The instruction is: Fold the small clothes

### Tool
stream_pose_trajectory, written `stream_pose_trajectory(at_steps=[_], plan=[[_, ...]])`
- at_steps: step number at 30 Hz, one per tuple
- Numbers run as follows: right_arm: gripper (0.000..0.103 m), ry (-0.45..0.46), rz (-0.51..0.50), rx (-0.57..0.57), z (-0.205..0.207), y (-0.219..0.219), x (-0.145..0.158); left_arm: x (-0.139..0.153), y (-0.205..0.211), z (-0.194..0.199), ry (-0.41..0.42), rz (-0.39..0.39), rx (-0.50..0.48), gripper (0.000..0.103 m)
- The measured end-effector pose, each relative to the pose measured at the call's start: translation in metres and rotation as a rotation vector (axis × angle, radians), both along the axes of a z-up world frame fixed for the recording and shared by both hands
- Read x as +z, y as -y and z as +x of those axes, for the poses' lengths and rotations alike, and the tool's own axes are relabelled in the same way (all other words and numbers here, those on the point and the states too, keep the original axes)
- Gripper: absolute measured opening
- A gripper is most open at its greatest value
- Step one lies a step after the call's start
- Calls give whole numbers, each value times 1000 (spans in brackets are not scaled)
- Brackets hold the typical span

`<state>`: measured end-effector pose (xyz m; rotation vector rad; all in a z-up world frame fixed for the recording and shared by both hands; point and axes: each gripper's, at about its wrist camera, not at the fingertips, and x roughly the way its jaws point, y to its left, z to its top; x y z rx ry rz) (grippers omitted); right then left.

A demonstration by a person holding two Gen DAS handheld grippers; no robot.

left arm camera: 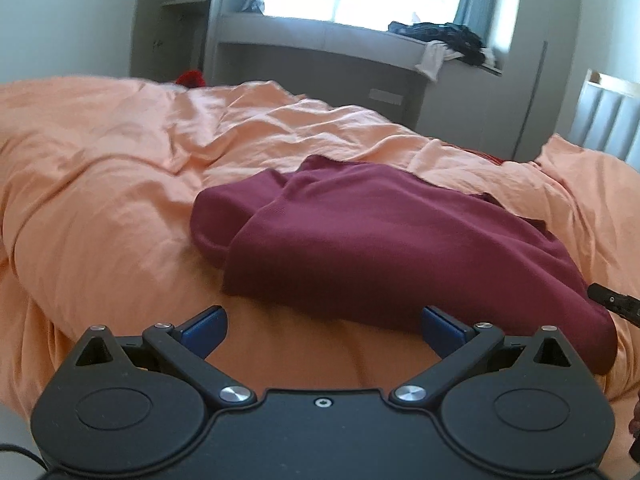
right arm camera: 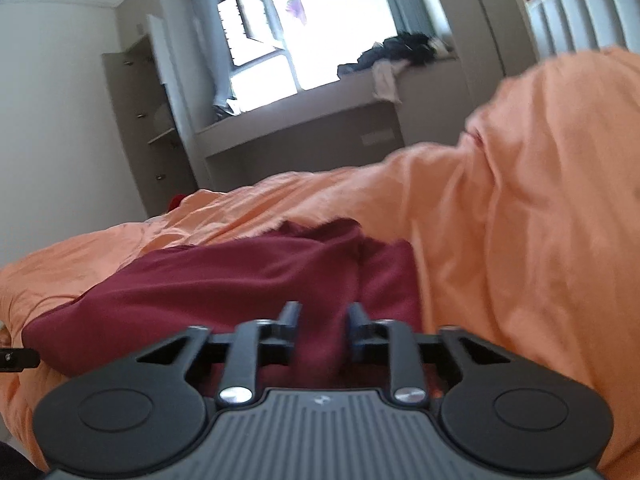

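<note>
Left claw [left arm camera: 322, 330] released wide just short of the maroon knit garment [left arm camera: 380, 248] on the orange duvet [left arm camera: 100, 200]; right claw [right arm camera: 322, 320] half-closed astride its near fold, grip uncertain: pinch both hem corners evenly, gathering no duvet, before folding away.

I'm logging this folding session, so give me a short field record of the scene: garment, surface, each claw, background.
garment: maroon garment, partly folded, lying on the bed
surface: rumpled orange duvet
left claw: wide open, empty, at the garment's near edge
right claw: jaws part open, maroon cloth between them; grip unclear
background: dark clothes pile on the window ledge
</note>
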<state>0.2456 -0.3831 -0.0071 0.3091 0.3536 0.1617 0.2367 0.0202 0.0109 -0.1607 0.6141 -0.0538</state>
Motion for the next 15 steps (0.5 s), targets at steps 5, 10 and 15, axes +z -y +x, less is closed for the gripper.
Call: stream_pose_trajectory(at_steps=[5, 10, 15], plan=[[71, 79, -65, 29, -1, -32, 8, -9, -10, 8, -33, -78, 27, 102], [96, 130, -96, 49, 0, -62, 10, -10, -12, 11, -33, -86, 22, 102], [103, 183, -94, -37, 5, -92, 13, -10, -12, 17, -28, -101, 16, 102]])
